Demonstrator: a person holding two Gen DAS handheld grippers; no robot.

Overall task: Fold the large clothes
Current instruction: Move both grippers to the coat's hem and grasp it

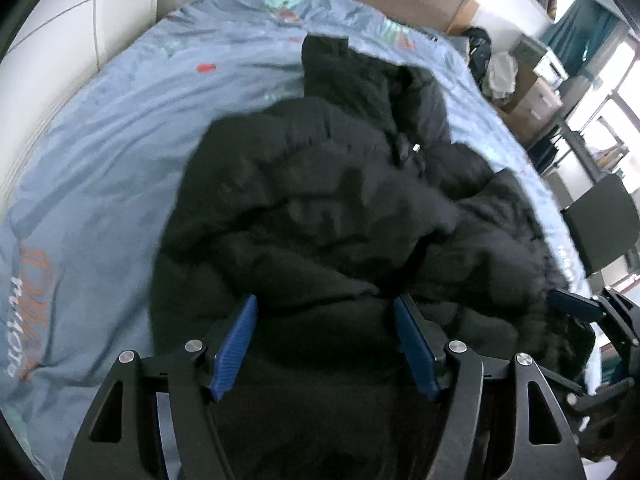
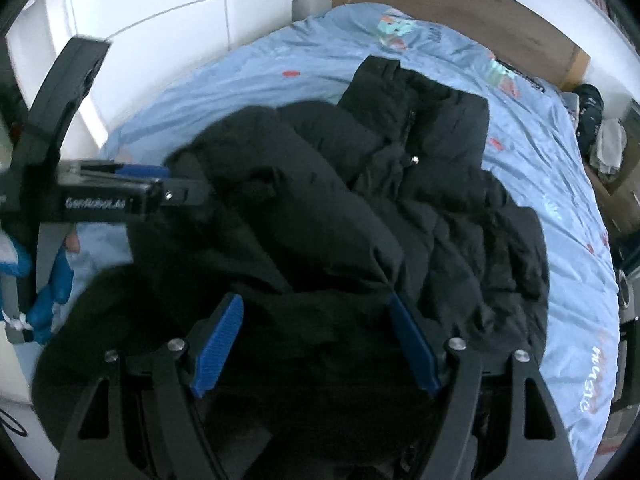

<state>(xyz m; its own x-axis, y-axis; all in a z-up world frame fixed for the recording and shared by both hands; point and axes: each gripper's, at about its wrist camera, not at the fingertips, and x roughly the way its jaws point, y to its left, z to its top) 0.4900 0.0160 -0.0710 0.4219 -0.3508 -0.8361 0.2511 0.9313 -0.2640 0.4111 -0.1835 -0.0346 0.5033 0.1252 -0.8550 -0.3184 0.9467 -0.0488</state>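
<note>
A large black puffer jacket (image 1: 340, 200) lies bunched on a light blue bedsheet (image 1: 100, 152); it also shows in the right wrist view (image 2: 360, 208). My left gripper (image 1: 326, 312) is open, its blue pads on either side of the jacket's near edge. My right gripper (image 2: 316, 308) is open too, with the jacket's near edge between its blue pads. The left gripper also shows in the right wrist view (image 2: 132, 184) at the left, against the jacket's side. The right gripper shows at the right edge of the left wrist view (image 1: 576, 304).
The bed (image 2: 560, 184) has a wooden headboard (image 2: 460, 4) at the far end and a white wardrobe (image 2: 160, 12) to the left. A dark chair (image 1: 604, 220), boxes (image 1: 532, 104) and shelves stand to the right of the bed.
</note>
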